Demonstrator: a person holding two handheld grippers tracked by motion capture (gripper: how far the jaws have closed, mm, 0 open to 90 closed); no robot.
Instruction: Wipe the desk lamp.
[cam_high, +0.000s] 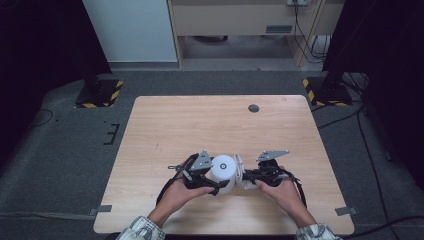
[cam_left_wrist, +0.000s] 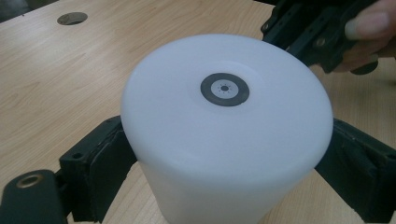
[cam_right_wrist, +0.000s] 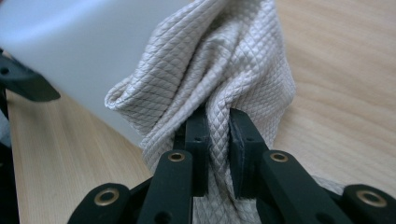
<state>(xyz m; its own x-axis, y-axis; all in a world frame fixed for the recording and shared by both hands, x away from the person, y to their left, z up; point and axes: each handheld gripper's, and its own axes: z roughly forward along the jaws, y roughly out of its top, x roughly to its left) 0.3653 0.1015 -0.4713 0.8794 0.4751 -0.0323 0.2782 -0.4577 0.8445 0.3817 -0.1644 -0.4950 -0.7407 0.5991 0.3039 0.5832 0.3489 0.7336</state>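
Presently, our left gripper jaws clasp the white container; right gripper jaws pinch the cloth against it, wiping barely begun.

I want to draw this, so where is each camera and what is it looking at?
High view: above the person's side, looking forward and down at the table; forearms, hands, both grippers show.
Left gripper view: rides the left gripper, jaws either side of the white cylinder.
Right gripper view: rides the right gripper, jaws pinching the quilted cloth.
All three share the white cylinder.
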